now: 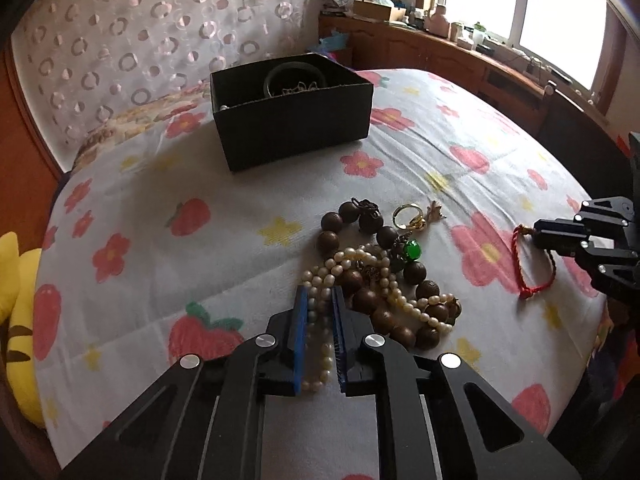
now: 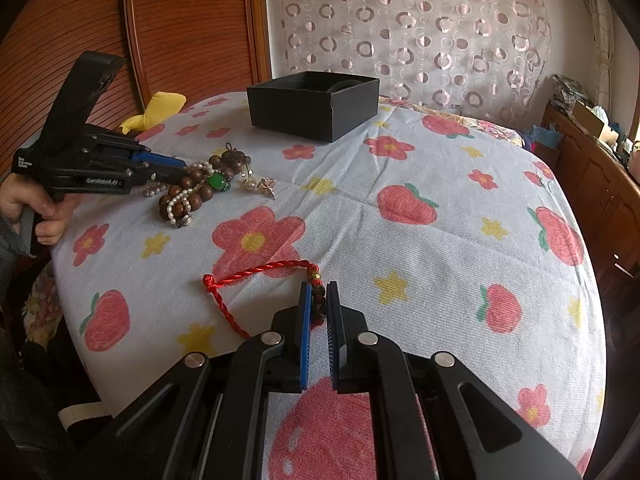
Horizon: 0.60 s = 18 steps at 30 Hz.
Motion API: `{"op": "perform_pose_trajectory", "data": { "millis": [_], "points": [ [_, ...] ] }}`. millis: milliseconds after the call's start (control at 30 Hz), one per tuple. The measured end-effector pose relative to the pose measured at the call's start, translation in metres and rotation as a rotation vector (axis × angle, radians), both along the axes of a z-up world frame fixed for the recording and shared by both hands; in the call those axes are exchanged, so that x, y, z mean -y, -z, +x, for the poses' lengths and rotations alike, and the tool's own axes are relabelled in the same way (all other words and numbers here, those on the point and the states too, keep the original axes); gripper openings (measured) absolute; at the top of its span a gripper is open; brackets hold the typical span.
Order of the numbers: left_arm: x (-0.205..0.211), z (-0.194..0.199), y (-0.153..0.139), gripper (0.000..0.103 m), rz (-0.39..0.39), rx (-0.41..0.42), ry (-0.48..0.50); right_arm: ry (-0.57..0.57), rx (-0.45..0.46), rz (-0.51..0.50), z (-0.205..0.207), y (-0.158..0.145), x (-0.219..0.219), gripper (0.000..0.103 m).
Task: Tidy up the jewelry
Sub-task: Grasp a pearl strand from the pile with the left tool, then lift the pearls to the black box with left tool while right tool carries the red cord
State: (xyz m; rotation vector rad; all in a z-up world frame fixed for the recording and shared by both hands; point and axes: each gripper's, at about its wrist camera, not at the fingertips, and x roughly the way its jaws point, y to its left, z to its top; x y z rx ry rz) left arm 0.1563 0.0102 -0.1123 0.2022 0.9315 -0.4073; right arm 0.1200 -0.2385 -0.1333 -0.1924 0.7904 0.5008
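partly hidden, pearl strand (image 1: 320, 344) between left tool (image 1: 320, 300) pads

Bed w/ flower-and-strawberry sheet (image 1: 140, 184) fills mid frame. Yellow plush toy (image 1: 16, 292) at 9 o'clock edge. Ring-pattern curtain (image 1: 132, 36) at 11. Wooden cabinet (image 1: 436, 54) w/ clutter under window (image 1: 532, 4), 1–2 o'clock.

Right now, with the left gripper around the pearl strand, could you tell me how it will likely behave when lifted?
The pearl necklace will probably hang limp, since it lies in loose curves. It is tangled with the wooden bead bracelet, so that may drag along. The round pearls might slip between the left gripper pads, which do not look fully closed.
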Motion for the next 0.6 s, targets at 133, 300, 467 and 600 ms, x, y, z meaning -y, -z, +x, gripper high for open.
{"op": "perform_pose_trajectory", "data": {
  "millis": [133, 300, 467, 600],
  "points": [
    [-0.003, -0.01, -0.016, 0.008, -0.021, 0.06, -0.018, 0.0, 0.002, -0.004, 0.0, 0.001, 0.0, 0.009],
    [-0.009, -0.025, -0.06, 0.008, -0.078, 0.18, -0.04, 0.007, 0.004, -0.005, 0.002, -0.001, -0.001, 0.008],
    [-0.008, -0.033, -0.099, 0.008, -0.113, 0.266, -0.037, 0.005, 0.027, -0.005, 0.002, -0.006, -0.004, 0.008],
    [-0.006, -0.036, -0.13, 0.008, -0.137, 0.331, -0.033, -0.003, 0.062, 0.006, 0.004, -0.024, -0.007, 0.008]
  ]
}}
